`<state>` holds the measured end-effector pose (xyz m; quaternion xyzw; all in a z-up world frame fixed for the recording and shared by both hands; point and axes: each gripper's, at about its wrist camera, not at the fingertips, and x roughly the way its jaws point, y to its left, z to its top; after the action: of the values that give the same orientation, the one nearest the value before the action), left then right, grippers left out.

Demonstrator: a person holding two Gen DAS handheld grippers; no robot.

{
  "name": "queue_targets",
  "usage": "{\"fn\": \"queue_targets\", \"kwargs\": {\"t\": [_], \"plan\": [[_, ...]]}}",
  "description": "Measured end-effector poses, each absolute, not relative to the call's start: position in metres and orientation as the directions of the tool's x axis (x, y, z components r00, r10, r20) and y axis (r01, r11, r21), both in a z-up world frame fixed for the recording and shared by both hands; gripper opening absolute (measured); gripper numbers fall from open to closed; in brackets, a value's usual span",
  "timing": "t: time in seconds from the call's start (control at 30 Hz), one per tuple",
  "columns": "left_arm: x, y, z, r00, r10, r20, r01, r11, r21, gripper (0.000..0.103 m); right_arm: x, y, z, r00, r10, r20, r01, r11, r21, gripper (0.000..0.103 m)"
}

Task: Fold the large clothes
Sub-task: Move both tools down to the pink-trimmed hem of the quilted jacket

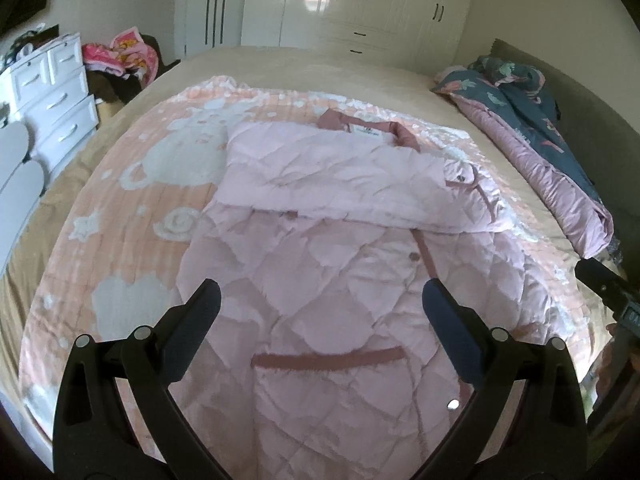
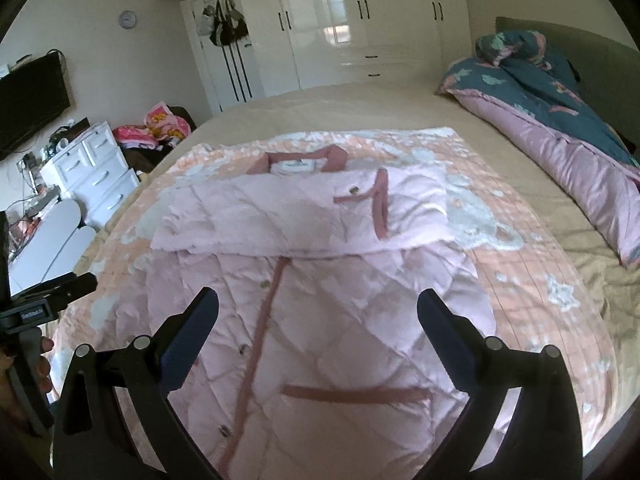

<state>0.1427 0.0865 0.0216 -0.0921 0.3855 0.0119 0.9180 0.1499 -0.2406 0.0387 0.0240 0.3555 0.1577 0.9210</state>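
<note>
Across the bottom of the left wrist view, my left gripper (image 1: 321,298) hung with its two fingers spread wide apart, nothing between them, over the lower part of the pink quilted jacket (image 1: 320,280). Low in the right wrist view, my right gripper (image 2: 318,308) stood the same way, fingers apart and empty, above the same jacket (image 2: 320,320). I saw the garment lying front-up in the middle of both frames, its sleeves folded across the chest into a band just under the darker pink collar (image 2: 332,158), with a dark pink placket running down and a pocket trim (image 2: 352,394) crossing low between the fingers. It rested on a peach blanket with white patterns (image 1: 120,220), itself spread on a beige bed (image 2: 380,108). At the right edge of both views a rolled teal and pink quilt (image 2: 560,120) lay along the bed, well apart from the jacket. Toward the upper left stood a white chest of drawers (image 1: 56,92), and white wardrobes (image 2: 360,20) filled the top centre.
</note>
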Motion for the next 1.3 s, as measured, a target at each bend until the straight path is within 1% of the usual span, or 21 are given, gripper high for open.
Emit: {"fn": "queue_targets", "kwargs": {"t": [0.33, 0.43, 0.57, 0.73, 1.0, 1.3], "plan": [[0.118, 0.098, -0.014, 0.681, -0.009, -0.732, -0.157, 0.975, -0.158, 0.095, 0.147, -0.260, 0.010, 0.657, 0.295, -0.694, -0.255, 0.953, 0.164, 0.099], [0.112, 0.101, -0.025, 0.662, 0.018, -0.749, -0.167, 0.978, -0.125, 0.095, 0.145, -0.263, 0.003, 0.649, 0.291, -0.703, -0.253, 0.954, 0.162, 0.099], [0.105, 0.109, -0.039, 0.634, 0.028, -0.773, -0.187, 0.975, -0.118, 0.095, 0.141, -0.266, -0.007, 0.626, 0.285, -0.726, -0.263, 0.954, 0.148, 0.099], [0.095, 0.118, -0.054, 0.600, 0.061, -0.798, -0.206, 0.975, -0.080, 0.095, 0.136, -0.272, -0.019, 0.613, 0.260, -0.746, -0.252, 0.959, 0.127, 0.099], [0.078, 0.140, -0.069, 0.568, 0.076, -0.820, -0.248, 0.965, -0.082, 0.095, 0.127, -0.293, -0.031, 0.601, 0.235, -0.764, -0.218, 0.968, 0.126, 0.099], [0.060, 0.158, -0.089, 0.526, 0.066, -0.848, -0.287, 0.952, -0.104, 0.095, 0.114, -0.321, -0.044, 0.588, 0.201, -0.783, -0.180, 0.977, 0.115, 0.099]]}}
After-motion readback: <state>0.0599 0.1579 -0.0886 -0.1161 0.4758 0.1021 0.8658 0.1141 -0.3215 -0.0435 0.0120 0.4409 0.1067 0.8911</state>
